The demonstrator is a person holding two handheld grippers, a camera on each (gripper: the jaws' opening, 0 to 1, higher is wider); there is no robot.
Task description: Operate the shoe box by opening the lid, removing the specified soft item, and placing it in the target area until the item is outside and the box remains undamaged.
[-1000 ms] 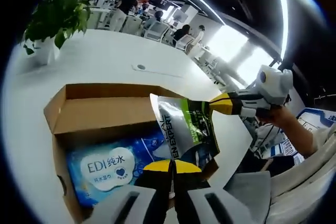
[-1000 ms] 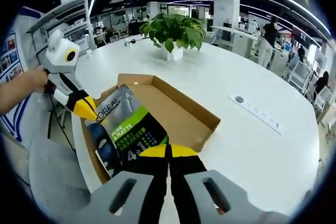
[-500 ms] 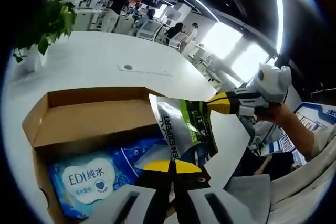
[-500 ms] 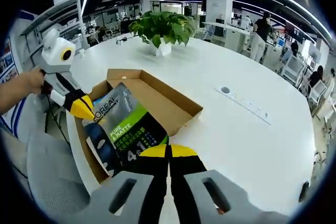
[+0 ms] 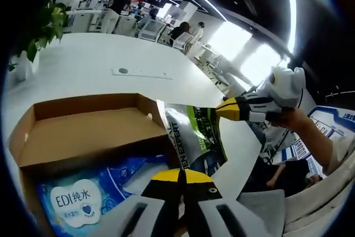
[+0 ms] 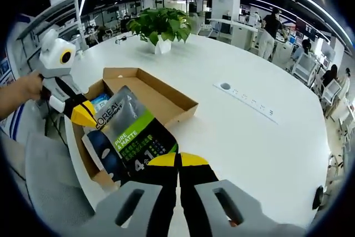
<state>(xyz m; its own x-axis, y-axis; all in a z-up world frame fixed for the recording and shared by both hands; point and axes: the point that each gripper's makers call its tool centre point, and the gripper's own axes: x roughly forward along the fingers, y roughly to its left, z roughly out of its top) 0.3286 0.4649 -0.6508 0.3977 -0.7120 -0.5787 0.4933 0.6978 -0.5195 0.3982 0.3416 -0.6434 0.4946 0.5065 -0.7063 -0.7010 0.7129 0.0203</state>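
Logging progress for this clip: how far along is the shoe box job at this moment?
Done: the brown cardboard shoe box is open. In hand: the grey-and-green soft pouch is pinched by both the left hand-held gripper and the right hand-held gripper, at the box's edge. Left: setting it on the white table. A blue wipes pack remains inside.

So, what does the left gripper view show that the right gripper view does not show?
Left gripper view: the blue EDI wipes pack lies plainly in the box, label readable. Right gripper view: the potted plant whole and the pouch's green front. Both: the open shoe box, the white table, and the pouch held by both grippers, left and right.
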